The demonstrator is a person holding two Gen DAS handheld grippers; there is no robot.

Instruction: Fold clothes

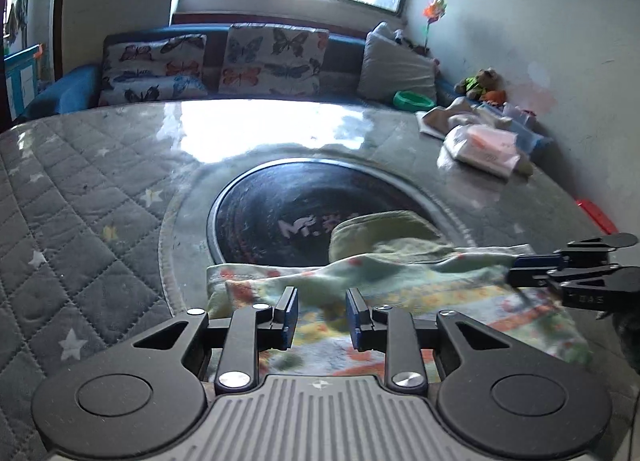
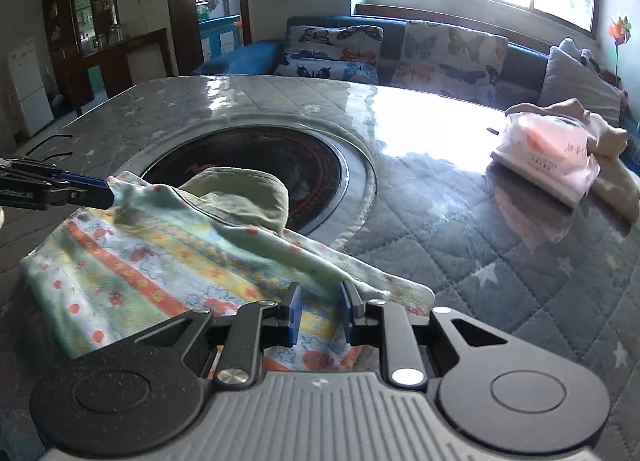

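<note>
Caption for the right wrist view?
Right gripper open over a patterned cloth on a quilted table; left gripper at its far edge.

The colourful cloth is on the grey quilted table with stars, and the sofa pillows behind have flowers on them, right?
Almost. The colourful cloth does lie on the grey quilted table with stars, but the sofa pillows have butterflies on them, not flowers. Both wrist views show that.

quilted grey table cover (image 1: 80, 221); patterned garment (image 2: 140, 261), pink packet (image 2: 544, 157), green bowl (image 1: 414, 100) on it.
</note>
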